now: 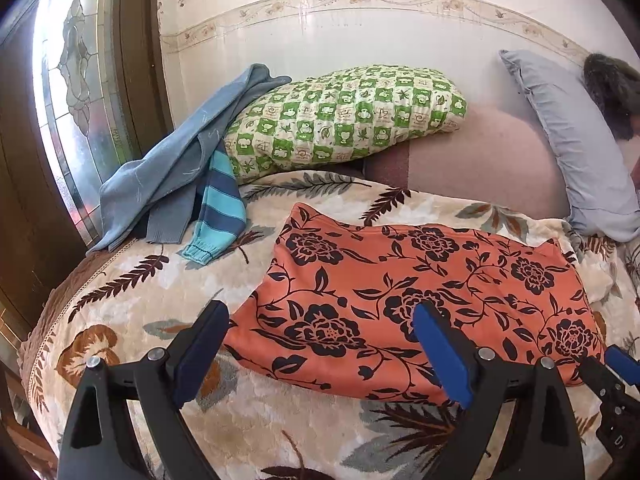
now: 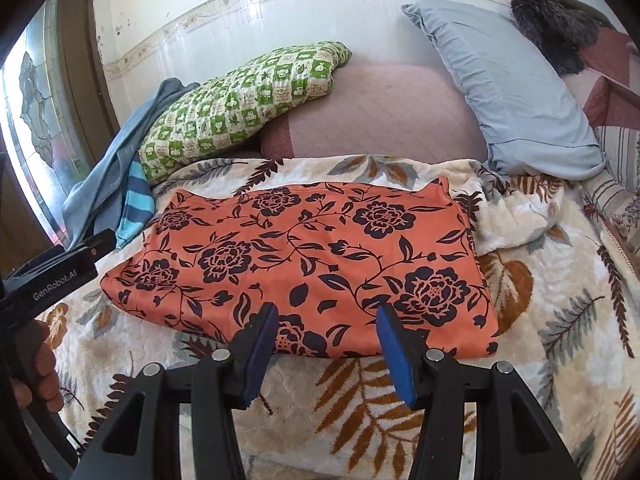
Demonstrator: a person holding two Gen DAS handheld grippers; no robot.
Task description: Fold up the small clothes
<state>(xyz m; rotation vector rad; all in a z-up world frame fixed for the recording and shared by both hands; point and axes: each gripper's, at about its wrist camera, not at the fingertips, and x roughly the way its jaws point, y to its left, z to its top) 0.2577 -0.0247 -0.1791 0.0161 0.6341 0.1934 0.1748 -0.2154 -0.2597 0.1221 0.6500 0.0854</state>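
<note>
- Nearest to me, over the near edge of the bed, my left gripper [image 1: 320, 320] hangs with its jaws spread wide and nothing between them; the blue pad of one finger sits over the near left part of the orange floral cloth [image 1: 420, 292].
- Just right of it, my right gripper [image 2: 326, 320] is also spread apart and empty, its fingertips [image 2: 386, 320] over the near hem of the same cloth. In the right wrist view my left hand [image 2: 38, 364] shows at the left edge, wrapped round the handle of the left gripper.
- Under both lies the leaf-print blanket [image 2: 560, 340], cream with brown and grey fronds, covering the bed.
- On the blanket, in the middle of the bed, the orange floral cloth lies folded into a broad flat rectangle, its long side running left to right.
- Farther left, a striped blue sleeve [image 1: 220, 216] trails onto the blanket from under a grey-blue garment [image 1: 180, 160], which is draped up against the green checked pillow [image 1: 344, 116].
- Beyond the blanket's far edge is a pink mattress cover [image 2: 380, 112].
- Far right, a pale blue pillow [image 2: 512, 88] leans toward the wall, with something dark and furry [image 2: 548, 24] behind it.
- Far left stands a door with patterned glass [image 1: 76, 92].
</note>
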